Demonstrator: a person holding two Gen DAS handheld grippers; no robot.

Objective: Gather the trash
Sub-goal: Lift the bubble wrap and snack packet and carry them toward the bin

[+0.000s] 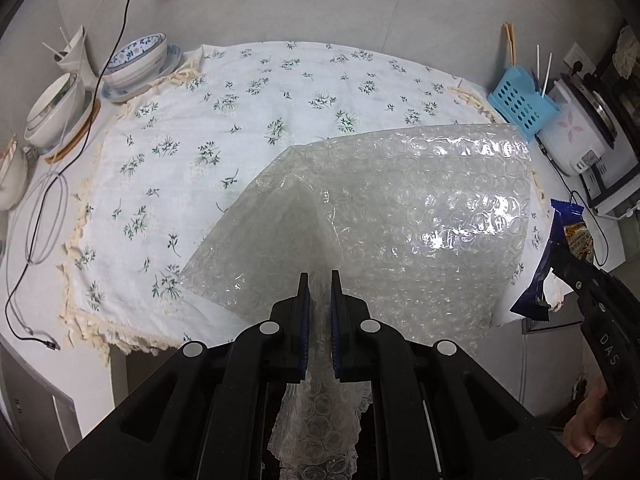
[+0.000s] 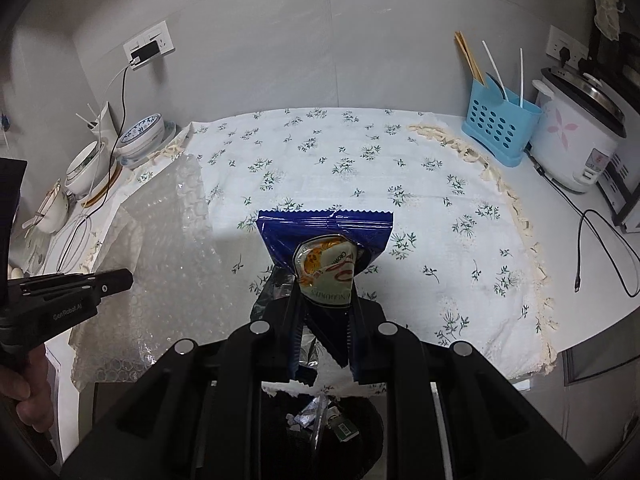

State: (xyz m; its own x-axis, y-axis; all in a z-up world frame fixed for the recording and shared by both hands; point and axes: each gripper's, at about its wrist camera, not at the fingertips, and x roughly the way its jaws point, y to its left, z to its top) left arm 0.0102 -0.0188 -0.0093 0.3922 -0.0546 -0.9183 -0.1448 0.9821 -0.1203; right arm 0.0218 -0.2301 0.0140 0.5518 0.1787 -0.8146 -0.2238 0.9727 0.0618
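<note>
The left tongs [image 1: 319, 276] are pinching a gathered fold of bubble wrap [image 1: 420, 216]. The sheet fans out from the tips over the near right part of the floral cloth [image 1: 224, 112], and a crumpled tail hangs back between the two arms of the tool. In the right wrist view the same bubble wrap [image 2: 160, 240] lies over the cloth's [image 2: 400, 168] near left corner and droops past the edge of the surface [image 2: 600, 264], with the left tongs [image 2: 120, 278] seen from the side at its left.

The right tongs [image 2: 325, 300] are pinching a blue snack wrapper [image 2: 324, 232], held upright above the near middle of the cloth; its crimped top edge is uppermost and a pale printed panel is folded out toward the camera. A torn white scrap shows between the arms just below the wrapper. In the left wrist view the wrapper [image 1: 560, 248] hangs off the cloth's near right edge, gripped by the right tongs [image 1: 560, 258].

Left of the cloth stand stacked bowls [image 1: 136, 60] and a black cable [image 1: 120, 20] running up to a wall socket. Right of the cloth stand a blue utensil holder [image 2: 500, 124] with chopsticks, and a white rice cooker [image 2: 576, 140].
</note>
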